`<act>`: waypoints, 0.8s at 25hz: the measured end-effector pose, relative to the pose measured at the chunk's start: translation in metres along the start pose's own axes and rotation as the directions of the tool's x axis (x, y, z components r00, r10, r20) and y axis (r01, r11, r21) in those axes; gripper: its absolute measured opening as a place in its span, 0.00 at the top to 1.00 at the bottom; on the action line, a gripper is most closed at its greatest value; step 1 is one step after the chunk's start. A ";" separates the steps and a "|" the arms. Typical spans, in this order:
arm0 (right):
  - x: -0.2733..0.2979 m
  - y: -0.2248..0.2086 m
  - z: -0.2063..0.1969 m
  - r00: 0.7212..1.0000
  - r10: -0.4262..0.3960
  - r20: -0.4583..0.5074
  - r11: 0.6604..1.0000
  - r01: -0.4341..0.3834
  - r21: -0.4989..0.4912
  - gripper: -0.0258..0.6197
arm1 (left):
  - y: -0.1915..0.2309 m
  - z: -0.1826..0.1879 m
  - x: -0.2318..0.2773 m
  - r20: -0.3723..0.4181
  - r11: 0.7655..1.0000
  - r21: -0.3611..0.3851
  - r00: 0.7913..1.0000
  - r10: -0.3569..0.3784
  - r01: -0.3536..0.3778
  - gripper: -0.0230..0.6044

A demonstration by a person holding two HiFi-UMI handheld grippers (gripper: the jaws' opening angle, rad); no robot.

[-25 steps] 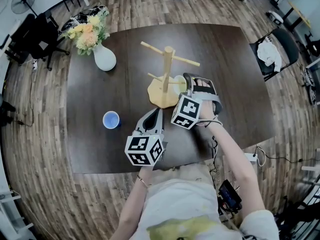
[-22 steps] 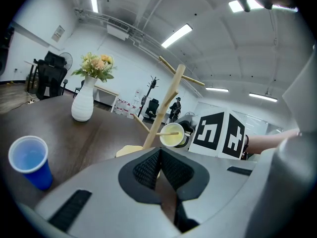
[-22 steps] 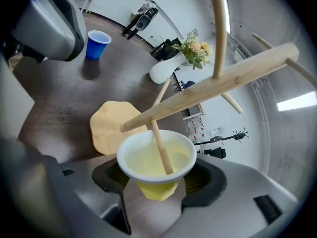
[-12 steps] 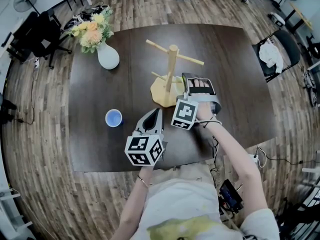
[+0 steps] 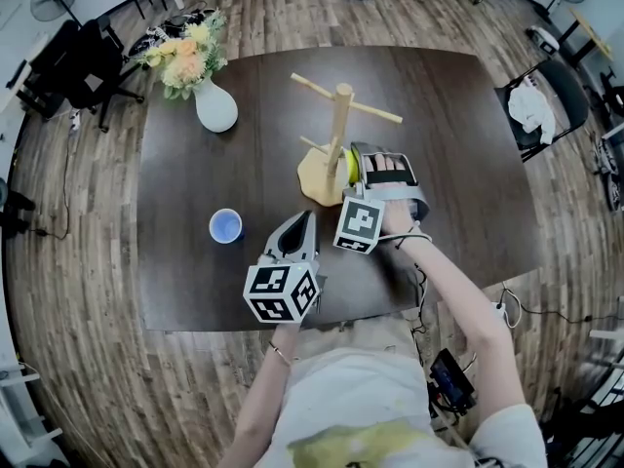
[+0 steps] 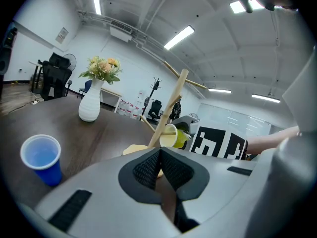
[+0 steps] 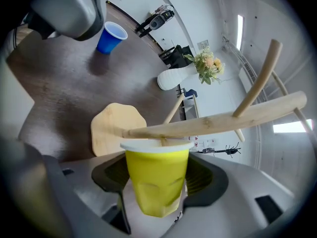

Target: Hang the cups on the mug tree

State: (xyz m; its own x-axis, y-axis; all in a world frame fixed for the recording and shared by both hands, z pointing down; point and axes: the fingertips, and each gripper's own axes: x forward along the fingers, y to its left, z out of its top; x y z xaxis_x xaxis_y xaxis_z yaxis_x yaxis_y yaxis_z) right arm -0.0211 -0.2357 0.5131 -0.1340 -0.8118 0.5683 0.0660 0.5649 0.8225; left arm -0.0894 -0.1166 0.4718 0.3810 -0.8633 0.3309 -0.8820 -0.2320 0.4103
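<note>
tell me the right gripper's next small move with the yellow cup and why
Probably ease the jaws open slightly and let the cup's weight settle onto the peg. The right gripper holds the yellow cup on its side, mouth toward the mug tree. A peg already runs into the mouth and the rim sits close to the trunk, so little pushing seems left.

bright even ceiling strip lights (image 6: 178, 37), soft shadows, heavy fisheye warping, dark vignetted corners

Two cups (image 5: 225, 226) (image 7: 157, 182), one mug tree (image 5: 338, 125), one vase (image 5: 215, 111)
</note>
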 end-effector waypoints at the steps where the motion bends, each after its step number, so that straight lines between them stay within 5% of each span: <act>1: -0.001 0.000 0.001 1.000 0.000 0.003 1.000 0.000 0.001 0.48 | 0.000 0.000 -0.001 0.001 1.000 0.000 1.000 0.001 -0.001 0.94; 20: -0.009 0.008 0.002 0.999 0.005 0.048 0.997 -0.008 0.073 0.39 | -0.006 -0.006 -0.007 -0.007 1.000 0.004 1.000 -0.005 0.005 0.94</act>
State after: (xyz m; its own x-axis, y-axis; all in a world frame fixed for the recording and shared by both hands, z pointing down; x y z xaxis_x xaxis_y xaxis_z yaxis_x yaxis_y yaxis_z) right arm -0.0211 -0.2237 0.5144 -0.1812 -0.8010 0.5705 -0.0052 0.5809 0.8140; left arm -0.0850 -0.1063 0.4716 0.3877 -0.8588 0.3348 -0.8809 -0.2383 0.4090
